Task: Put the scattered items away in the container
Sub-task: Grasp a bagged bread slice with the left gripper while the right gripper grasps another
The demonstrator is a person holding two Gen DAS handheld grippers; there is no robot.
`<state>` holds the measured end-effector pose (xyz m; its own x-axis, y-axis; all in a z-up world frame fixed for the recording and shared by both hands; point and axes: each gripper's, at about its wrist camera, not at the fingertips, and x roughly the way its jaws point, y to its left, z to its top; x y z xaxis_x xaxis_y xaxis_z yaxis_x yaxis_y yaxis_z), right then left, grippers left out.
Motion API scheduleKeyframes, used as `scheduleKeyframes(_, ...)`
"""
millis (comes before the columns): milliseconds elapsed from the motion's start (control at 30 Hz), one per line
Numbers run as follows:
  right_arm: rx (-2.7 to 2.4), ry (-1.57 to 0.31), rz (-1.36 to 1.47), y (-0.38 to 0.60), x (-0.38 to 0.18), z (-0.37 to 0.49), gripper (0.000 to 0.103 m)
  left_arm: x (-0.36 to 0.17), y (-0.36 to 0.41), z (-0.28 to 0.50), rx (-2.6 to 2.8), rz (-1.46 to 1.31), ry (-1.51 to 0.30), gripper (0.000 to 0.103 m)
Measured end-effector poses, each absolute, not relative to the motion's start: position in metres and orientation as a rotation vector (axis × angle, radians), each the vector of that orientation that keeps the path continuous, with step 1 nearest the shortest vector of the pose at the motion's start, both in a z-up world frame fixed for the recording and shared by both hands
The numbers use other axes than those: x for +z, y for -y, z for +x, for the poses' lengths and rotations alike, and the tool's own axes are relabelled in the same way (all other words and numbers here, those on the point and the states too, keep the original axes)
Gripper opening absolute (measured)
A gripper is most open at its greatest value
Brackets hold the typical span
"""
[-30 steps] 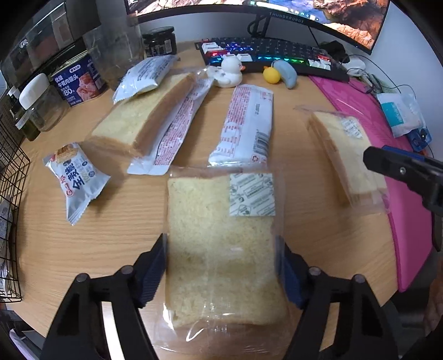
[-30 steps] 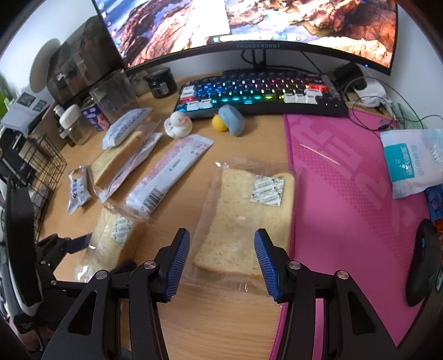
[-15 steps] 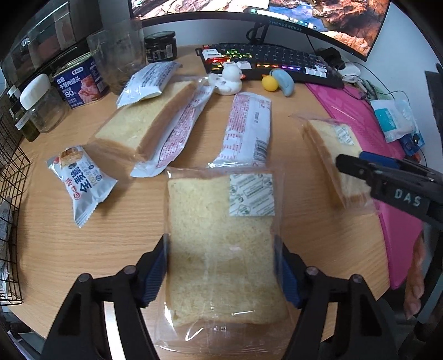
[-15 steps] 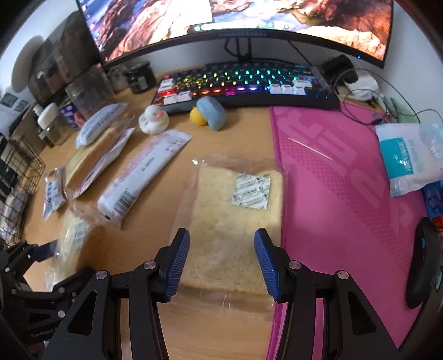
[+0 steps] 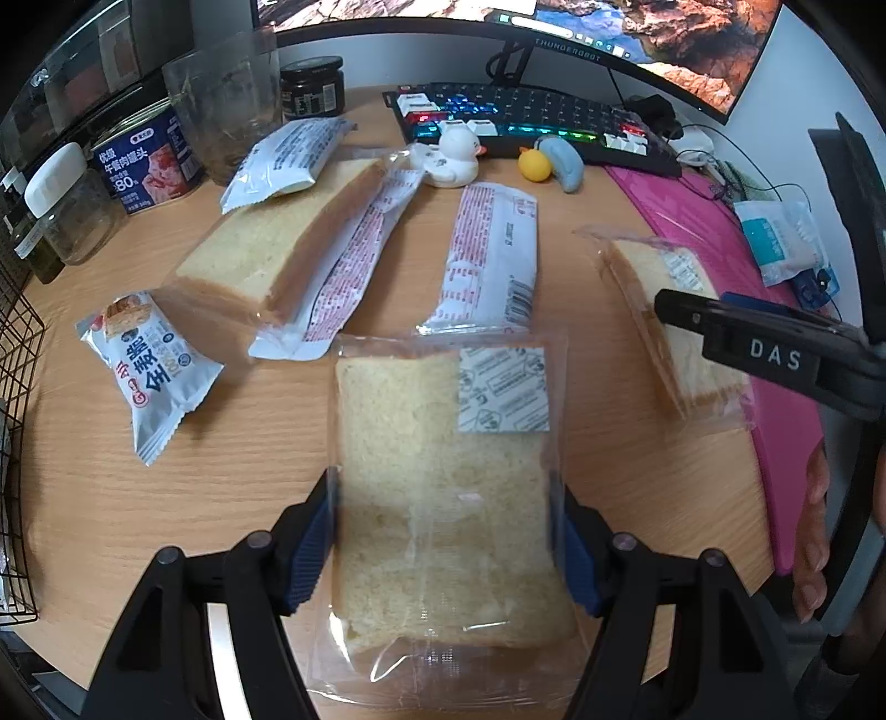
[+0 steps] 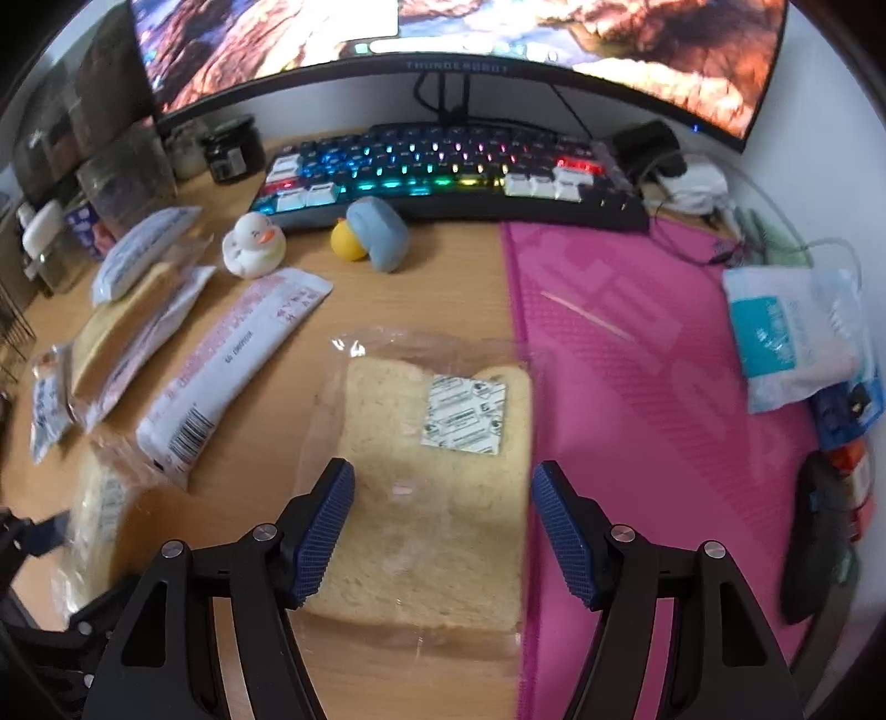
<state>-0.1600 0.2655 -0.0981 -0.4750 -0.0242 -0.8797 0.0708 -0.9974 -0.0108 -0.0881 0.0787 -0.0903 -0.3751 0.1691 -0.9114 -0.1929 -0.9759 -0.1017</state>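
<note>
My left gripper is shut on a bagged bread slice, its blue pads pressed against both sides of the bag. My right gripper is open, its blue fingers astride a second bagged bread slice that lies at the edge of the pink mat. That slice also shows in the left wrist view. A third bread slice, two long white packets and a small snack packet lie on the wooden desk. A black wire basket stands at the far left.
A lit keyboard, a monitor, a white duck toy and a yellow-blue toy stand behind. Jars and a blue tin line the back left. A blue-white pouch and a black mouse lie at right.
My right gripper has moved forward over its bread slice, so the fingers now stand on either side of it. The left gripper still holds its slice, lifted slightly.
</note>
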Motion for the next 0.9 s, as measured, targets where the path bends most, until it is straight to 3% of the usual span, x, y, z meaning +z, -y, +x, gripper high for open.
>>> scheduleKeyframes(133,-2.593,0.016,1.647,-0.264,-0.112,-0.166,0.088,-0.091,-0.079,-0.089,2.439,-1.615,-0.025,0.075)
scheduleKeyframes(200,-2.599,-0.094,1.644,-0.254,-0.115,-0.166,0.090,-0.091,-0.078,-0.090,2.436,-1.614,-0.018,0.075)
scheduleKeyframes(400,-2.602,-0.144,1.633,-0.245,-0.123,-0.166,0.103,-0.093,-0.077,-0.093,2.424,-1.618,-0.018,0.075)
scheduleKeyframes(667,-2.587,-0.156,1.632,-0.243,-0.124,-0.167,0.103,-0.093,-0.075,-0.094,2.414,-1.619,-0.012,0.075)
scheduleKeyframes(767,-2.556,-0.096,1.639,-0.249,-0.120,-0.164,0.085,-0.092,-0.073,-0.093,2.416,-1.614,-0.001,0.075)
scheduleKeyframes(900,-2.545,-0.078,1.633,-0.250,-0.119,-0.159,0.080,-0.089,-0.071,-0.093,2.414,-1.603,0.010,0.075)
